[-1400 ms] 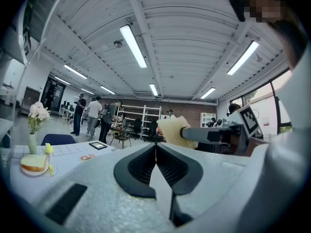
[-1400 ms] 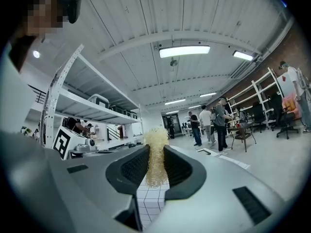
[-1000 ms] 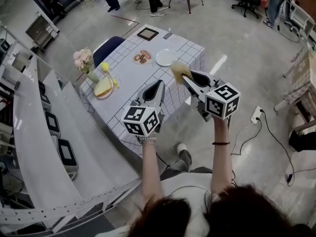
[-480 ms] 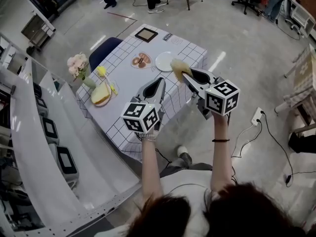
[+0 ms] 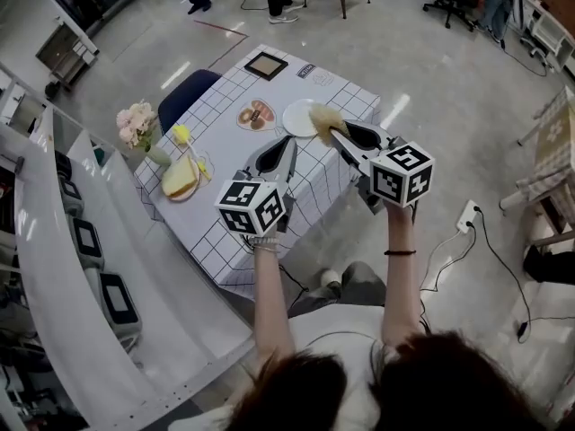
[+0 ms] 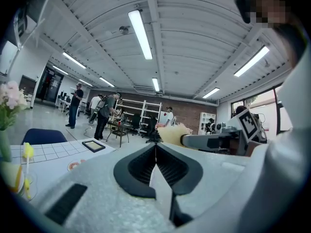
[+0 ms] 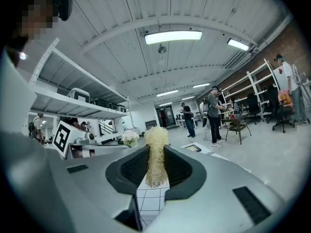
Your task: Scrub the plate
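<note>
Yellow fibrous scrubber (image 7: 156,139) pinched in right gripper (image 5: 336,139); left gripper (image 5: 288,142) closed, empty. Plate (image 5: 295,115) just beyond tips, probably untouched. Lower scrubber flat, press lightly, circle.

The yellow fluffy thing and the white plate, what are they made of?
The yellow scrubber looks like a tangle of thin, wiry fibres, matte and springy, maybe plastic or plant fibre: loose strands stick out. The plate looks smooth and plain white, perhaps ceramic or plastic; from this far I cannot tell which.

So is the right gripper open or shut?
Shut: the right gripper pinches a yellow mesh scrubber between its jaws.
</note>
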{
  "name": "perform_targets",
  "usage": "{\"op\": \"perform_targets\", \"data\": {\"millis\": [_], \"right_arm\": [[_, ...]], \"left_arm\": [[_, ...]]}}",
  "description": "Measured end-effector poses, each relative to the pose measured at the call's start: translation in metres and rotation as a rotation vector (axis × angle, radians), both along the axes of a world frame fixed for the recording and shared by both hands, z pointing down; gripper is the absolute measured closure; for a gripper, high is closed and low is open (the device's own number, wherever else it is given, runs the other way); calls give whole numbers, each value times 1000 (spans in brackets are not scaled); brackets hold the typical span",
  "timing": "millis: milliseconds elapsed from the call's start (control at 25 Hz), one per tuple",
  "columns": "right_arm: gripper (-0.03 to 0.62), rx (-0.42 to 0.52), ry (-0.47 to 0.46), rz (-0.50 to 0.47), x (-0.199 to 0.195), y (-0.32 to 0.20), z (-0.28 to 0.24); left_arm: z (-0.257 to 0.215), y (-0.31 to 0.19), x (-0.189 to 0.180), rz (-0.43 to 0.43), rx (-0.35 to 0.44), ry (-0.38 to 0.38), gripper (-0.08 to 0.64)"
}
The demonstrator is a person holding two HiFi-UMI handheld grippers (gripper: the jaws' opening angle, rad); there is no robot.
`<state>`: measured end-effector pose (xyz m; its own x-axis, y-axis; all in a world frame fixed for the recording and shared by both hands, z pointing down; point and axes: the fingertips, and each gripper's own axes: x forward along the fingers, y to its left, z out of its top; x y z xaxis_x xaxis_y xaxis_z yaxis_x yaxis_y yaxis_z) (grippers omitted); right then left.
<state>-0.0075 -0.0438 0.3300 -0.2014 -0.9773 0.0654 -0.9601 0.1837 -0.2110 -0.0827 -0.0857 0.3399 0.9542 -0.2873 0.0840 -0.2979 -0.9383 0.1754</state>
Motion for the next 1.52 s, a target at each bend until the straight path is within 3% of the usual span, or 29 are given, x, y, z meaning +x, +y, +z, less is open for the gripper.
{"op": "perform_targets", "data": {"millis": [560, 1240, 1520], "right_arm": [[512, -51, 8, -66, 41, -53, 5], [512, -173, 108, -303, 79, -133, 33], [512, -224, 120, -381, 78, -141, 54]], "left_arm": [[17, -38, 40, -38, -37, -33, 549], [30, -102, 85, -219, -99, -3, 549], [56, -103, 86, -294, -137, -50, 549]]}}
